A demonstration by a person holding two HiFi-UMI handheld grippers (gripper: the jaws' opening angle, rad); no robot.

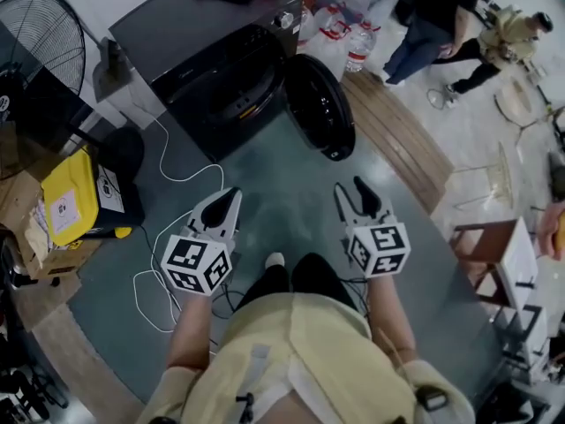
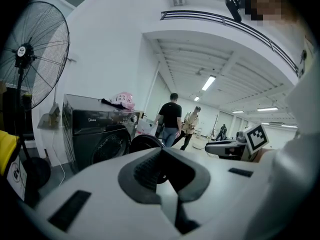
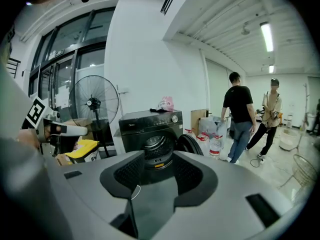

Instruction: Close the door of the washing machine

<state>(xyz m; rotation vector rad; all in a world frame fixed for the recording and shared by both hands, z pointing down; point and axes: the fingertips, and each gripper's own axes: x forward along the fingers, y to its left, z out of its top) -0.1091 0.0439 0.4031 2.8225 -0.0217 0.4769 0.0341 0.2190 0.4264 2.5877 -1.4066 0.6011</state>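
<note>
The black washing machine [image 1: 212, 51] stands ahead on the grey-green floor, its round door [image 1: 320, 106] swung wide open to the right and the drum opening [image 1: 238, 95] exposed. Pink cloth lies on its top. My left gripper [image 1: 228, 200] and right gripper [image 1: 350, 191] are held side by side in front of me, well short of the machine, both open with nothing between the jaws. In the left gripper view the machine [image 2: 95, 134] and door [image 2: 145, 143] sit beyond the jaws. The right gripper view looks straight at the drum [image 3: 157, 146], with the door [image 3: 192, 145] to its right.
A standing fan [image 1: 40, 38] and a yellow box [image 1: 71, 197] are at the left. A white cable [image 1: 172, 175] trails over the floor. Water bottles [image 1: 340, 29] stand behind the door. Two people [image 1: 433, 16] are at the far right, past a wooden strip [image 1: 397, 140].
</note>
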